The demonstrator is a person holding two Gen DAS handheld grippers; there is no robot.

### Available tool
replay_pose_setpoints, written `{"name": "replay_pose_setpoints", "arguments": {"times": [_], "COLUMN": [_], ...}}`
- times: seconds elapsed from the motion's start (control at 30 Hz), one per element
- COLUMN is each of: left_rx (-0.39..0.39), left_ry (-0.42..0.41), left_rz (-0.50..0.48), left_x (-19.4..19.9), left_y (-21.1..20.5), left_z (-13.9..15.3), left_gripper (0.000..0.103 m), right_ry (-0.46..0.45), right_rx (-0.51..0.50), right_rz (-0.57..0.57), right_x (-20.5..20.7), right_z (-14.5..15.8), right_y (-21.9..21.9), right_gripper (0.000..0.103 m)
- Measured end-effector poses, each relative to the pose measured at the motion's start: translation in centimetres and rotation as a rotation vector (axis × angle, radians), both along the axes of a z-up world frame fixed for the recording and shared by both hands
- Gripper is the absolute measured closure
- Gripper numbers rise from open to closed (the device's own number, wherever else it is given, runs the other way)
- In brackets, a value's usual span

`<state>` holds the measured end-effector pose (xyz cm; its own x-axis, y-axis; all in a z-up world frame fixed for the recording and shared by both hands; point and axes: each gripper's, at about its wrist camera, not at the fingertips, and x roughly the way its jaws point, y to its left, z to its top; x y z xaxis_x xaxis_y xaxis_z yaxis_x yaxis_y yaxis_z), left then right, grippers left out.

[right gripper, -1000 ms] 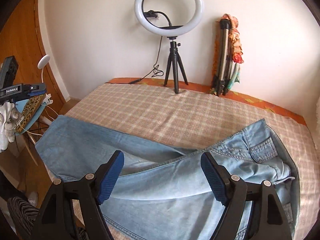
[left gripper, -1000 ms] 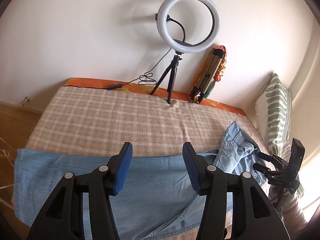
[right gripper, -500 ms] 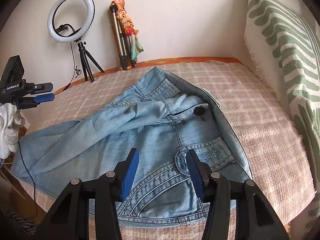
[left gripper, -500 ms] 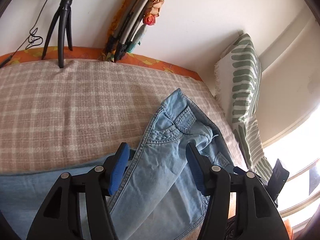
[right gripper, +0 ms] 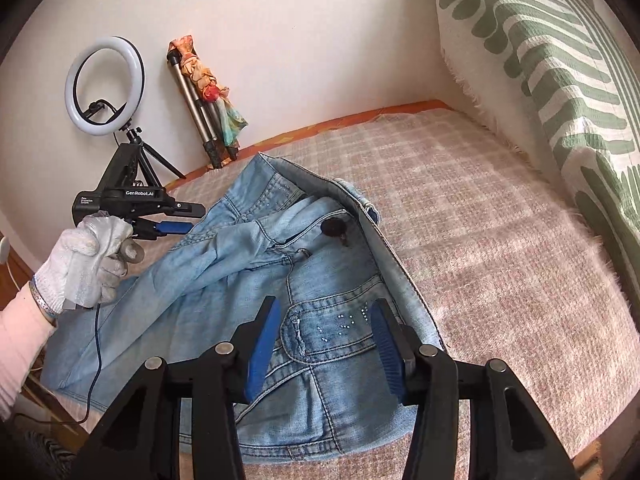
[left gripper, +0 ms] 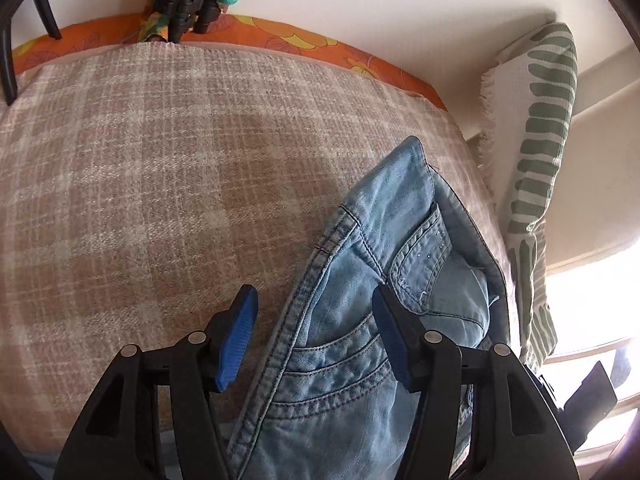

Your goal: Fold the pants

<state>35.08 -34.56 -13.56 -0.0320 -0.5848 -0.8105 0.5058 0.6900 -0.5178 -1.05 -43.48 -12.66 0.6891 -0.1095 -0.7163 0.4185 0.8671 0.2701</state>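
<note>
Light blue jeans point(right gripper: 224, 264) lie crumpled on a checked blanket point(right gripper: 500, 248), waist end nearest me, dark button showing, legs trailing left. My right gripper point(right gripper: 324, 340) hovers open over the studded pocket point(right gripper: 340, 328), no cloth pinched between its pads. In the left wrist view the jeans point(left gripper: 380, 280) show their waistband and a studded pocket. There my left gripper point(left gripper: 316, 332) stands open just above the side seam, one pad over blanket, the other over denim. A gloved hand point(right gripper: 88, 256) holds the left gripper point(right gripper: 176, 227) over the far side of the jeans.
A green-striped pillow point(right gripper: 560, 80) leans on the wall at the right end of the bed. A ring light on a tripod point(right gripper: 105, 84) and a folded tripod wrapped in cloth point(right gripper: 208, 112) stand at the back. The bed's front edge is close below the right gripper.
Both grippers swung from the jeans' legs to the waist end and came lower. The right jaws narrowed. The left gripper now sits close over the waistband seam.
</note>
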Motion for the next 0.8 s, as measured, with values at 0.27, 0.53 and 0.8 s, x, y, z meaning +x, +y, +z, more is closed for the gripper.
{"name": "replay_pose_setpoints", "arguments": {"times": [0.27,0.53,0.8], "left_rx": [-0.041,-0.106,-0.197], "left_ry": [-0.04,-0.117,-0.24], "left_rz": [-0.035,-0.051,-0.216], "left_x": [-0.5,-1.7,-8.8], "left_y": [-1.1,-1.6,-2.4], "left_z": [-0.1,2.1,8.1], "left_gripper": [0.056,0.099,0.1], "right_ry": [0.042,0.038,-0.022], "right_rx": [-0.002,0.031,0.115], "right_rz": [-0.003,-0.031,-0.083], "right_x": [0.7,0.8,-0.3], "right_z": [-1.2,-1.5,-1.3], "right_y": [-0.3,-0.9,-2.8], "right_gripper": [0.054,0.054,0.053]}}
